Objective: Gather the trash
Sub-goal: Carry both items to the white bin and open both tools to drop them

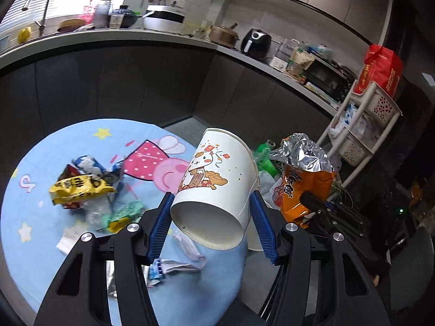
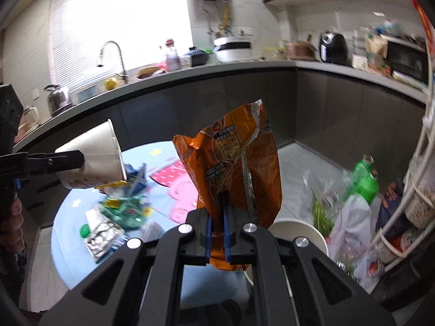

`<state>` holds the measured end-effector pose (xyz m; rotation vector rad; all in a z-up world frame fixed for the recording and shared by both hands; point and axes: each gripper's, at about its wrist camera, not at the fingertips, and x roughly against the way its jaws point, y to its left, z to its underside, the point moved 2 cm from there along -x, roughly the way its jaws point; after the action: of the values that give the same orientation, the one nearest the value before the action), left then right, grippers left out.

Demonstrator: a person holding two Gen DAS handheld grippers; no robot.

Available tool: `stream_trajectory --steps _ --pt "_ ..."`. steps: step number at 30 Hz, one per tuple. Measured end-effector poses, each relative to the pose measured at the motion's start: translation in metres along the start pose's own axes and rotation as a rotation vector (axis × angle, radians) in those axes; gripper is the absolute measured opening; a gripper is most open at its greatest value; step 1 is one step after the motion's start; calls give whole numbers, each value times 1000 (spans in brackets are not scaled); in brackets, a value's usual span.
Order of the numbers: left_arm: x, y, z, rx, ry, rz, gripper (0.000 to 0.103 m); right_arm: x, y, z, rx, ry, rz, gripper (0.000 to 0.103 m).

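Note:
My left gripper is shut on a white paper cup with a cartoon print, held tilted with its base toward the camera above the round blue table. The same cup shows at the left of the right wrist view. My right gripper is shut on an orange snack bag, which stands up from the jaws; its silver torn mouth appears in the left wrist view. Wrappers remain on the table: a yellow packet, blue and green ones, a foil piece.
A white bin stands on the floor right of the table, beside a green bottle and plastic bags. A white shelf rack is at far right. Dark cabinets and a crowded kitchen counter run behind. A person's hand holds the left gripper.

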<state>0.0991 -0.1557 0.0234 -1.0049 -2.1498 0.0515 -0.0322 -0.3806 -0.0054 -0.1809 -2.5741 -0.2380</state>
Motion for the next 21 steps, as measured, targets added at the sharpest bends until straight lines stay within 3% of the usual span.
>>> stream_trajectory --steps 5,11,21 --pt "-63 -36 6 -40 98 62 54 -15 -63 35 -173 58 16 8" --pt "-138 -70 19 -74 217 90 54 -43 -107 70 -285 124 34 8" --pt "-232 -100 39 -173 346 25 56 -88 -142 96 -360 195 18 9"
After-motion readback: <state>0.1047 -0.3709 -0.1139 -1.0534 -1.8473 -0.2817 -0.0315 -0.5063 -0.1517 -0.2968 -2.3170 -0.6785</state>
